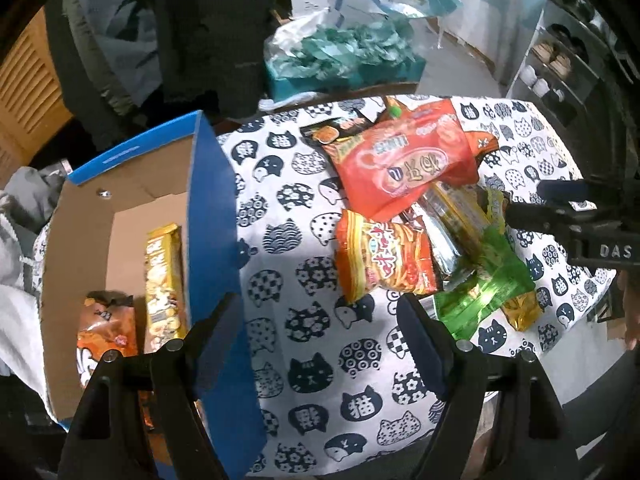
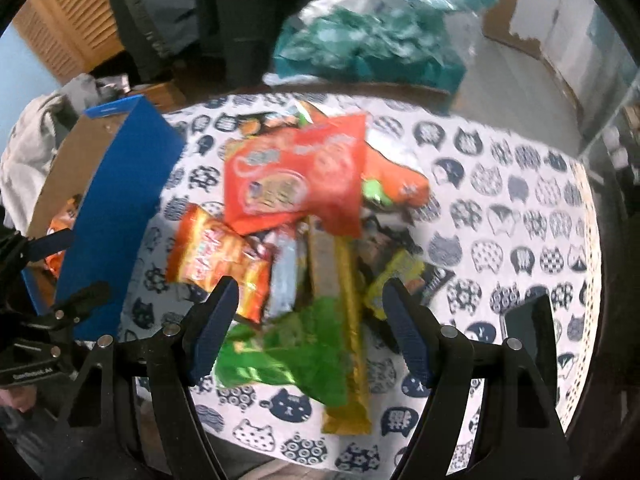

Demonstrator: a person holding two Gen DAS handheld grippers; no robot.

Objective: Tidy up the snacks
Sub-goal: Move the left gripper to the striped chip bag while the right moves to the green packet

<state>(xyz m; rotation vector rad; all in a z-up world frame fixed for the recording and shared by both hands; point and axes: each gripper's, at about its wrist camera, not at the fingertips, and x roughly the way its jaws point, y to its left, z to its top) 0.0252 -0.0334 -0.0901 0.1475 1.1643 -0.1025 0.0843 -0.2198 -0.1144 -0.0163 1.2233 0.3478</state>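
Note:
A pile of snack packets lies on the cat-print tablecloth [image 1: 304, 240]: a big red bag [image 1: 404, 160] on top, an orange noodle packet [image 1: 384, 260], a green packet [image 1: 488, 292] and a long gold bar [image 2: 348, 344]. A blue cardboard box [image 1: 212, 220] at the left holds a yellow biscuit packet [image 1: 164, 280] and an orange bag [image 1: 106, 320]. My left gripper [image 1: 316, 320] is open and empty, over the cloth beside the box wall. My right gripper [image 2: 308, 308] is open and empty above the green packet [image 2: 288, 348] and the gold bar; it also shows at the right of the left wrist view [image 1: 560, 204].
A teal box with a plastic bag [image 1: 344, 56] stands behind the table. Grey cloth [image 1: 20, 240] lies left of the box. A dark phone [image 2: 528, 328] lies on the cloth near the right gripper. A shelf with shoes [image 1: 560, 60] stands far right.

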